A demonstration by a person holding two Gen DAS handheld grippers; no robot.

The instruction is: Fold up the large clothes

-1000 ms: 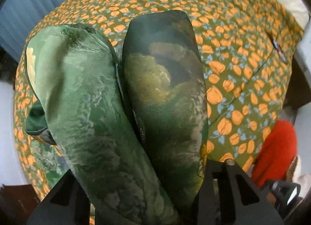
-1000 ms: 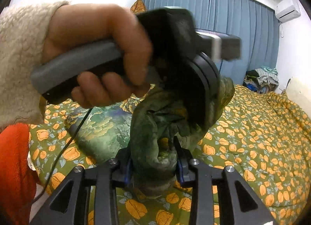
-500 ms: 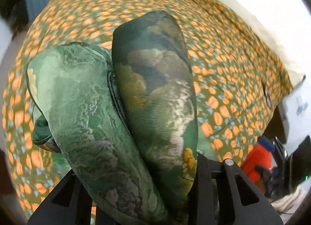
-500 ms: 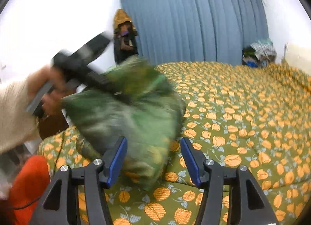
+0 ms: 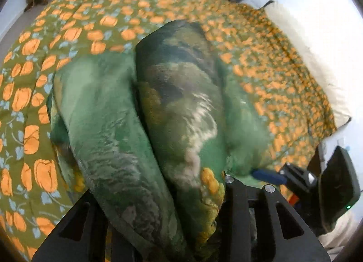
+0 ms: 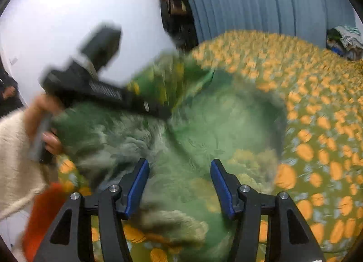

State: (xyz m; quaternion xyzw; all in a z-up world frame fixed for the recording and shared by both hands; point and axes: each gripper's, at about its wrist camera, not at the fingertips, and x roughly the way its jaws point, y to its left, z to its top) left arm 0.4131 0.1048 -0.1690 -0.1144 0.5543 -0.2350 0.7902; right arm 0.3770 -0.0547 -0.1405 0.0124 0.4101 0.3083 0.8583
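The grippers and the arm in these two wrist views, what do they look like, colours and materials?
The right gripper has matte black skeletal fingers with cut-out windows, silver screw heads and blue pads. The left gripper is a black body bearing a white-lettered label, on a grey handle. The person's left hand emerges from a fluffy cream fleece sleeve.

A home bedroom — floral-covered bed (image 5: 158,8), blue curtains (image 6: 261,1), pillow (image 5: 306,42).
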